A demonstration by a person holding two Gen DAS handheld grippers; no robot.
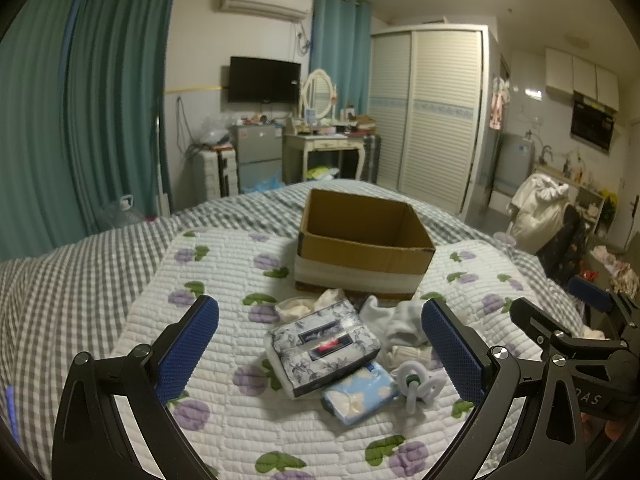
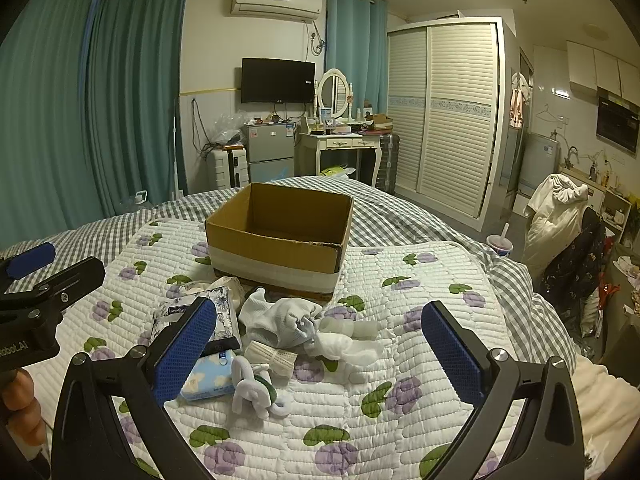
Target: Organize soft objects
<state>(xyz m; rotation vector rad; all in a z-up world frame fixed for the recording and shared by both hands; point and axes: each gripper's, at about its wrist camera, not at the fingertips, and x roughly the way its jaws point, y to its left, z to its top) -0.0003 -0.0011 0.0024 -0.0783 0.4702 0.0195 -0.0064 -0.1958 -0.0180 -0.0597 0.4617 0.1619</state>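
Observation:
An open, empty cardboard box (image 1: 362, 240) (image 2: 280, 236) stands on the quilted floral mat. In front of it lies a pile of soft things: a floral tissue pack (image 1: 324, 344) (image 2: 224, 312), a light blue tissue pack (image 1: 358, 394) (image 2: 210, 378), white socks (image 1: 400, 320) (image 2: 280, 320), a rolled cream sock (image 2: 270, 356), a white plush ring toy (image 1: 418, 386) (image 2: 256, 392) and a cream cloth (image 1: 296, 306). My left gripper (image 1: 320, 340) is open and empty, just above and before the floral pack. My right gripper (image 2: 320, 344) is open and empty above the socks.
The mat (image 1: 224, 280) (image 2: 420, 280) lies on a grey checked bed cover (image 1: 80, 276). A chair with clothes (image 2: 568, 232) and a cup with a straw (image 2: 500, 244) stand beside the bed at the right. A dresser, fridge and wardrobe are beyond the bed.

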